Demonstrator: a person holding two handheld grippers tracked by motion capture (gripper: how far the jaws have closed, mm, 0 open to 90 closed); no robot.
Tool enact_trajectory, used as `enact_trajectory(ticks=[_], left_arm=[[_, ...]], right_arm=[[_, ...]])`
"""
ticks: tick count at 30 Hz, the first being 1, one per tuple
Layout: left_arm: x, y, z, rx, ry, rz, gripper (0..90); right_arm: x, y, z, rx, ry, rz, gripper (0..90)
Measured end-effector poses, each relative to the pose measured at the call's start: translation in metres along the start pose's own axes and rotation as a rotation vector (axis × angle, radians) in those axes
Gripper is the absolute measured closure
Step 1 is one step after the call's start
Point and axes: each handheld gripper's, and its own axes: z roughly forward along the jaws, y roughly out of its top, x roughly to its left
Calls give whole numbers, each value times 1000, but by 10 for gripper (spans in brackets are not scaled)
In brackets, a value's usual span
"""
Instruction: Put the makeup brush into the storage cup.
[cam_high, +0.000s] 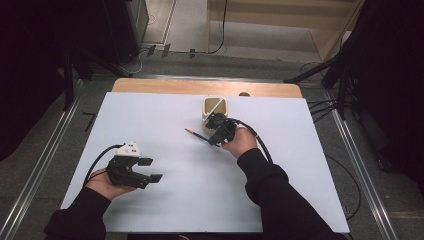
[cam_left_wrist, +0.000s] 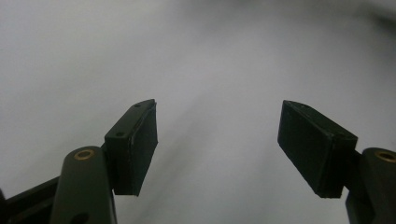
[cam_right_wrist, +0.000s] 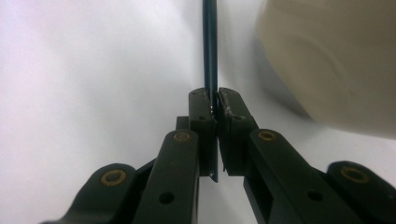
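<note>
While the left gripper (cam_high: 150, 170) is resting near the table's front edge with its jaws spread wide over bare white table (cam_high: 165, 205), the right gripper (cam_high: 216, 140) is pinching a dark pencil (cam_high: 197, 135) farther back, its tip pointing left, just in front of the beige holder (cam_high: 215, 107).

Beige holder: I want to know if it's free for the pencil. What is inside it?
The beige holder shows a diagonal divider and two seemingly empty compartments; their bottoms are hidden. The pencil is outside, clamped in the right gripper.
</note>
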Motion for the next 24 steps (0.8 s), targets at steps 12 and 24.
enact_trajectory(ticks=[12, 24], left_arm=[[0, 1, 1, -4, 0, -7, 292], [1, 2, 1, -7, -3, -23, 297]], right_arm=[[-2, -6, -21, -96, 85, 55, 863], [1, -9, -34, -148, 119, 61, 863]])
